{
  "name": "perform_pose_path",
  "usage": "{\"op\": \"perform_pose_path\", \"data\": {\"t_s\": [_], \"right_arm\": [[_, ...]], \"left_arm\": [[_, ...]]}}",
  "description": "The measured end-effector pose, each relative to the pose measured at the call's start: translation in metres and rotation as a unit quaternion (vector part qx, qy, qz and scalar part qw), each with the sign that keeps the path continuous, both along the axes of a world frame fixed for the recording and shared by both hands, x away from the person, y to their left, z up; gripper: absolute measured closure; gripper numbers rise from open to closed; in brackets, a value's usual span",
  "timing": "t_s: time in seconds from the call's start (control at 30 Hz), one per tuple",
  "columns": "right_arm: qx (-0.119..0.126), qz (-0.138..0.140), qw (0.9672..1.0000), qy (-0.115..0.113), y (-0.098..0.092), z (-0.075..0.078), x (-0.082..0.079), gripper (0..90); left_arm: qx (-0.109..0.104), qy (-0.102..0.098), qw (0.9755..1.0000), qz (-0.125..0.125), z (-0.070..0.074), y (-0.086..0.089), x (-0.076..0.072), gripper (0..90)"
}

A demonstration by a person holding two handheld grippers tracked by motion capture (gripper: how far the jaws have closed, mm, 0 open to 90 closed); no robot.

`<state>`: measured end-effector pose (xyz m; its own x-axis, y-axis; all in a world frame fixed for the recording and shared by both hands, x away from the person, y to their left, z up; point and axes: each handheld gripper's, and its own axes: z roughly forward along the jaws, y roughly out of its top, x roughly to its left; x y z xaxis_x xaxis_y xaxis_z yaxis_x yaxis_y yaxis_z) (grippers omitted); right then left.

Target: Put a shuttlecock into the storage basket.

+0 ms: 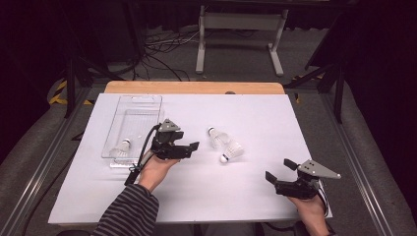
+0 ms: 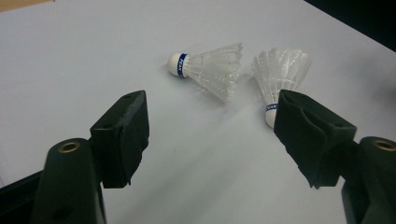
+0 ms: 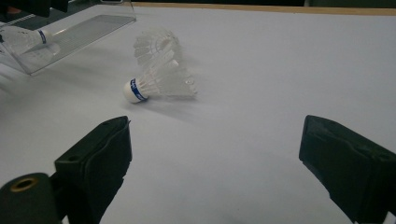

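Two white feather shuttlecocks with blue-banded cork tips lie touching at the centre of the white table. The nearer one point(image 1: 232, 150) points its cork toward the lower left of the high view; the farther one point(image 1: 217, 136) points to the upper left. The left gripper point(image 1: 189, 149), jaws wide and empty, sits just left of them, probably aiming at the nearer one point(image 2: 279, 77). The right gripper point(image 1: 279, 171), also wide and empty, waits well apart at lower right. A third shuttlecock point(image 1: 120, 148) lies in the clear plastic tray point(image 1: 140, 101).

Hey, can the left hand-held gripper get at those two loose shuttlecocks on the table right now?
Probably yes: the left hand-held gripper is open and aimed at the two shuttlecocks, with bare table between.
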<state>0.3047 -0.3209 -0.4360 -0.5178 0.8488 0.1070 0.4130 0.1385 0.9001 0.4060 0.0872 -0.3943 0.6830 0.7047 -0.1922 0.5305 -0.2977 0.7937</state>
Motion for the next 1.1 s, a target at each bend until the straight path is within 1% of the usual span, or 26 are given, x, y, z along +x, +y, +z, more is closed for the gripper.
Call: {"op": "perform_pose_path", "data": {"t_s": [0.13, 0.2, 0.27, 0.33, 0.4, 0.57, 0.67, 0.73, 0.77, 0.8, 0.9, 0.93, 1.0, 1.07, 1.1], "right_arm": [[0.000, 0.000, 1.0000, 0.001, 0.000, 0.000, 0.000, 10.2], [0.001, 0.000, 1.0000, 0.001, 0.000, 0.000, 0.000, 10.2], [0.001, 0.000, 1.0000, 0.001, 0.000, 0.000, 0.000, 10.2], [0.002, 0.000, 1.0000, 0.001, 0.000, 0.000, 0.000, 10.2], [0.003, 0.000, 1.0000, 0.001, 0.000, 0.000, 0.000, 10.2], [0.002, 0.001, 1.0000, 0.001, 0.000, 0.000, 0.000, 10.2], [0.003, 0.001, 1.0000, 0.001, 0.000, 0.000, 0.000, 10.2], [0.003, 0.001, 1.0000, 0.001, 0.000, 0.000, 0.000, 10.2], [0.003, 0.001, 1.0000, 0.001, 0.000, 0.000, 0.000, 10.2], [0.003, 0.001, 1.0000, 0.001, 0.000, 0.000, 0.000, 10.2], [0.003, 0.001, 1.0000, 0.001, 0.000, 0.000, 0.000, 10.2], [0.003, 0.001, 1.0000, 0.001, 0.000, 0.000, 0.000, 10.2], [0.003, 0.001, 1.0000, 0.001, 0.000, 0.000, 0.000, 10.2], [0.002, 0.001, 1.0000, 0.001, 0.000, 0.000, 0.000, 10.2], [0.003, 0.001, 1.0000, 0.001, 0.000, 0.000, 0.000, 10.2]], "left_arm": [[0.008, 0.008, 0.9999, -0.002, 0.001, -0.003, 0.003, 28.3], [0.012, 0.015, 0.9998, 0.000, 0.002, -0.005, 0.005, 28.2], [0.011, 0.023, 0.9997, -0.001, 0.002, -0.007, 0.006, 28.2], [0.020, 0.028, 0.9994, -0.003, 0.003, -0.008, 0.008, 28.2], [0.020, 0.035, 0.9992, -0.002, 0.004, -0.010, 0.009, 28.3], [0.032, 0.039, 0.9987, -0.005, 0.006, -0.013, 0.014, 28.1], [0.036, 0.050, 0.9981, -0.010, 0.007, -0.014, 0.018, 27.8], [0.048, 0.054, 0.9973, -0.013, 0.008, -0.015, 0.020, 27.8], [0.047, 0.059, 0.9971, -0.013, 0.007, -0.016, 0.020, 27.8], [0.051, 0.061, 0.9968, -0.015, 0.007, -0.017, 0.021, 28.2], [0.053, 0.070, 0.9960, -0.015, 0.007, -0.019, 0.023, 28.5], [0.058, 0.072, 0.9955, -0.019, 0.007, -0.019, 0.024, 28.8], [0.059, 0.077, 0.9951, -0.016, 0.007, -0.021, 0.025, 28.8], [0.067, 0.079, 0.9945, -0.016, 0.007, -0.023, 0.026, 29.3], [0.066, 0.082, 0.9943, -0.015, 0.008, -0.024, 0.026, 29.6]]}}
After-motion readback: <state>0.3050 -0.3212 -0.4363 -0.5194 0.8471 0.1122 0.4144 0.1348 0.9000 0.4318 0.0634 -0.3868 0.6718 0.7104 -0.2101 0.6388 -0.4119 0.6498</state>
